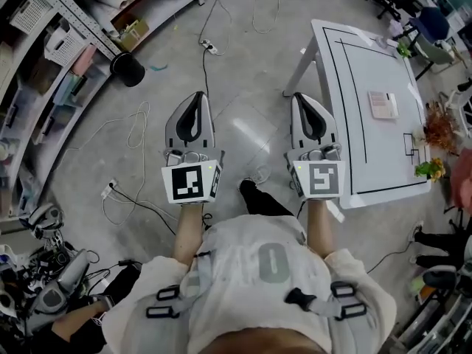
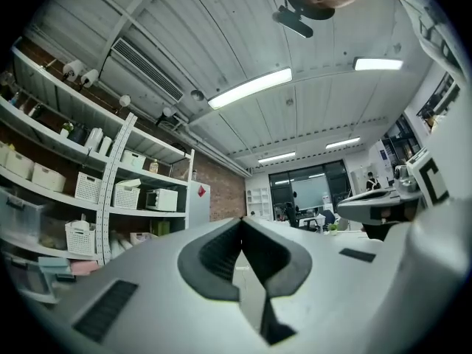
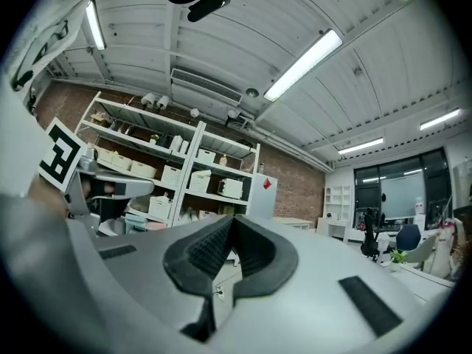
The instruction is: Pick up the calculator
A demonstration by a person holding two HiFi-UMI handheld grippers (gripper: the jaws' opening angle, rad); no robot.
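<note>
The calculator (image 1: 383, 104), by the table's (image 1: 369, 150) right edge, is shown too small for keys to be read. The 2 hands are hidden behind the left gripper (image 1: 198, 96) and right gripper (image 1: 302, 97).

White desk (image 1: 376, 150) ruled with black lines; pale pink-and-white calculator (image 1: 383, 105); mottled grey concrete floor (image 1: 243, 72). The left gripper (image 1: 198, 96) and right gripper (image 1: 304, 97) are light grey with black ribbed inner pads, and each has a cube patterned with black-and-white square markers. The person's top (image 1: 236, 275) is cream with a grey "0".
</note>
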